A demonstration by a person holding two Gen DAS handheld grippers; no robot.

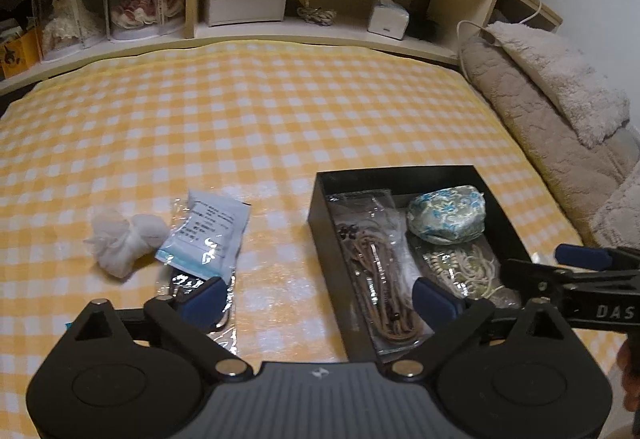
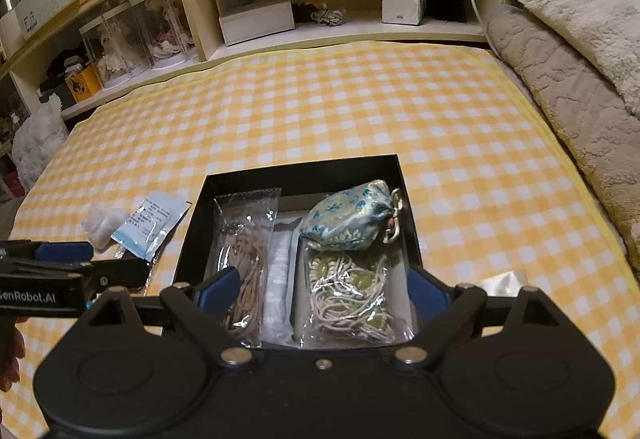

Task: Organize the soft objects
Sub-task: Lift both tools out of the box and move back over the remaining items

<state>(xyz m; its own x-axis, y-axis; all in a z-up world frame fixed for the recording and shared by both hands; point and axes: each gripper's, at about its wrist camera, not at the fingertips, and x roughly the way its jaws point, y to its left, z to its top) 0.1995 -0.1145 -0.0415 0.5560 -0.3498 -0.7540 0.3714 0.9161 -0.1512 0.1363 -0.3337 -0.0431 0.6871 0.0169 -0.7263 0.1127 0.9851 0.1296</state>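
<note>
- The left tool (image 1: 316, 297) hangs low over the bed with its two blue-tipped fingers spread wide and nothing between them
- Its left fingertip (image 1: 204, 297) sits just above the near end of a clear packet (image 1: 224, 319) that lies partly under the blue-and-white sachet (image 1: 208, 235)
- That sachet lies ahead and to the left of this tool, its long axis running away from the camera and leaning slightly right; the white cloth bundle (image 1: 124, 243) touches its left edge
- The right tool (image 2: 324, 291) is also spread wide and empty, poised over the near edge of the black box (image 2: 192, 231), so both of its fingers straddle things already packed
- Inside the box lie a bag of brown cord (image 2: 244, 251), a bag of pale cord (image 2: 352, 295) and a floral drawstring pouch (image 2: 348, 219), the pouch at the far right corner
- The loose things all sit on the checked sheet (image 1: 240, 119) to the left of the box, so I judge the left tool far nearer to them; the right one would have to cross the box
- The next move likely calls for a short reach forward and left, closing across the sachet's narrow width, then a carry rightward into the box
</note>
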